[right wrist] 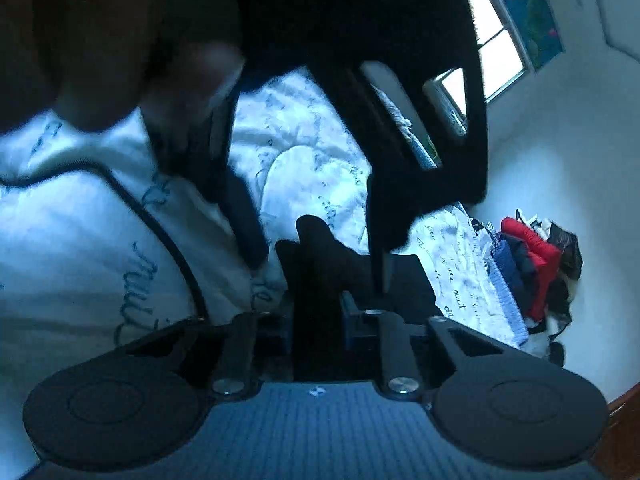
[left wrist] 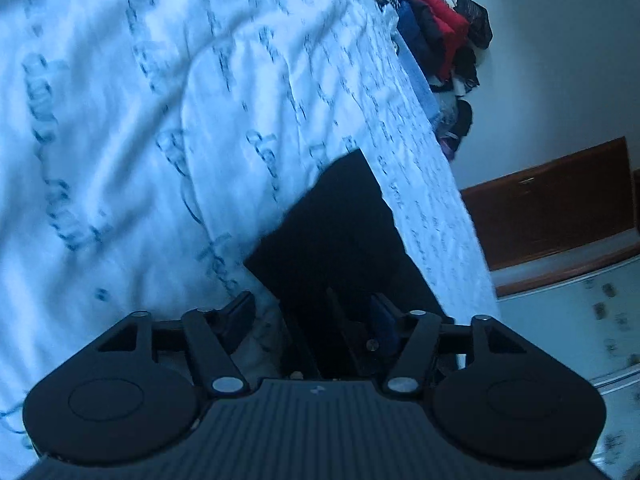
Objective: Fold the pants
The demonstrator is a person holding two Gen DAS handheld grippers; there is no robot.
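My pants point(left wrist: 340, 232) lie dark on the bed point(left wrist: 120, 120), near its edge, long axis running straight ahead of my left hand-held gripper point(left wrist: 316, 316), spread over them. My right hand-held gripper point(right wrist: 316, 308) looks pinched on their cloth.

A home bedroom. A bed point(left wrist: 120, 120) is covered by a white quilt printed with script lettering. Beside it, a heap of clothes point(left wrist: 444, 36) lies against a pale wall. A window point(right wrist: 496, 36) lets in daylight, with a wooden baseboard point(left wrist: 552, 200) along the floor.
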